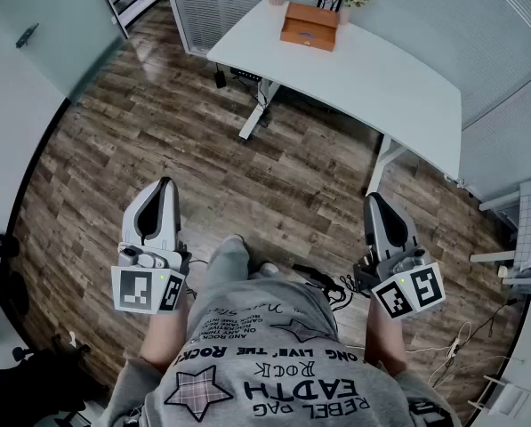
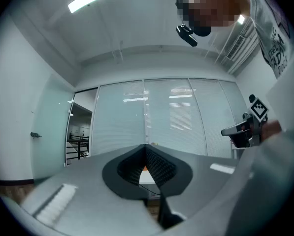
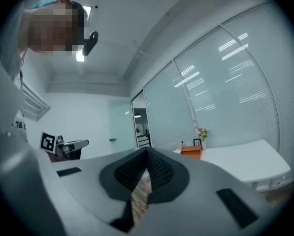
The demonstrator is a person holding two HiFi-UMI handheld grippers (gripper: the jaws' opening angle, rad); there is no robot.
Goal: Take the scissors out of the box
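Standing well back from the desk [image 1: 381, 83], left claw [image 1: 163, 185] and right claw [image 1: 374, 201] level, both closed tight on nothing (resting carry, likely, since the box [image 1: 309, 25] sits beyond reach).

The orange-brown rectangular wooden box [image 1: 309, 27] stands upright on the white tabletop [image 1: 381, 78], close to its far edge and towards its left end in the head view. Its flat top is lighter than its darker front face, which bears a small dark fitting. It looks closed. The right gripper view shows it small and distant [image 3: 191, 152].
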